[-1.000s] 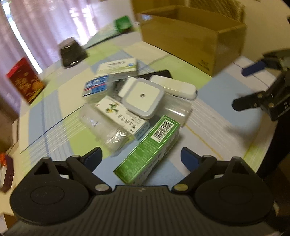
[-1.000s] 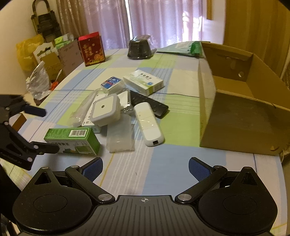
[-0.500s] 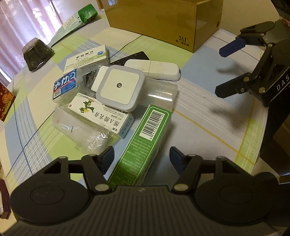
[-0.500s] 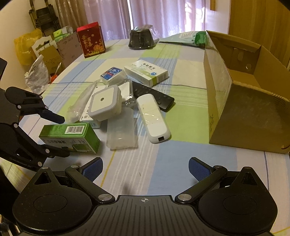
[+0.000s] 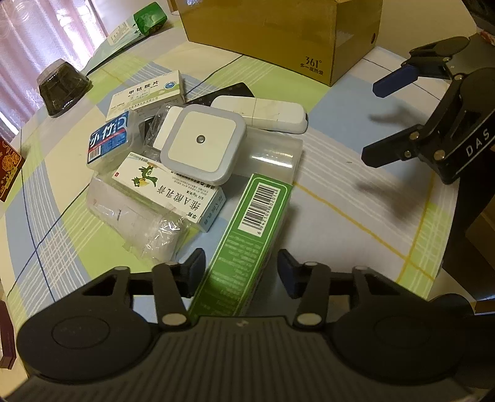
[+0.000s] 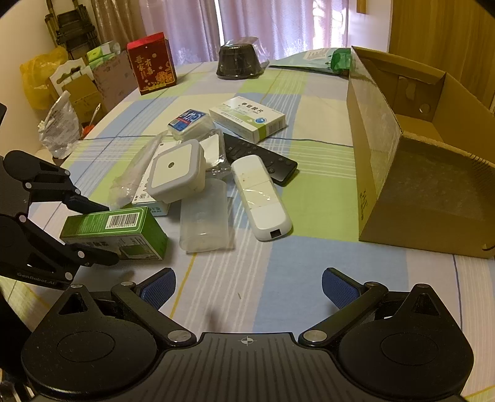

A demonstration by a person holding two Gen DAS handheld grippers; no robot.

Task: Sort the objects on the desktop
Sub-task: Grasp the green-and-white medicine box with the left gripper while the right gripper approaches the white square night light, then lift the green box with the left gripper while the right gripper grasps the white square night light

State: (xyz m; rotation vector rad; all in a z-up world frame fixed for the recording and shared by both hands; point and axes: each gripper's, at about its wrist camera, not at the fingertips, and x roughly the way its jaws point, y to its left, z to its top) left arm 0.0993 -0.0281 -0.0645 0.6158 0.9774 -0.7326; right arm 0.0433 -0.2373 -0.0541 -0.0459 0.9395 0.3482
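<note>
Cardboard box [image 6: 411, 173] stood open on the checked tablecloth [image 6: 309, 201], well right of the clutter. Nearer, the green carton [image 5: 247, 235] lay between the left gripper's [image 5: 241, 269] spread fingers, untouched. Right gripper [image 6: 247, 287] hovered wide, empty.

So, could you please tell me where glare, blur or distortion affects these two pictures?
Left wrist view: fisheye bends the checked tablecloth; the long green barcoded box blurs between the open left claw; the clear plastic case glares. Right wrist view: the pink curtains are blown out by backlight; the open right claw is sharp.
</note>
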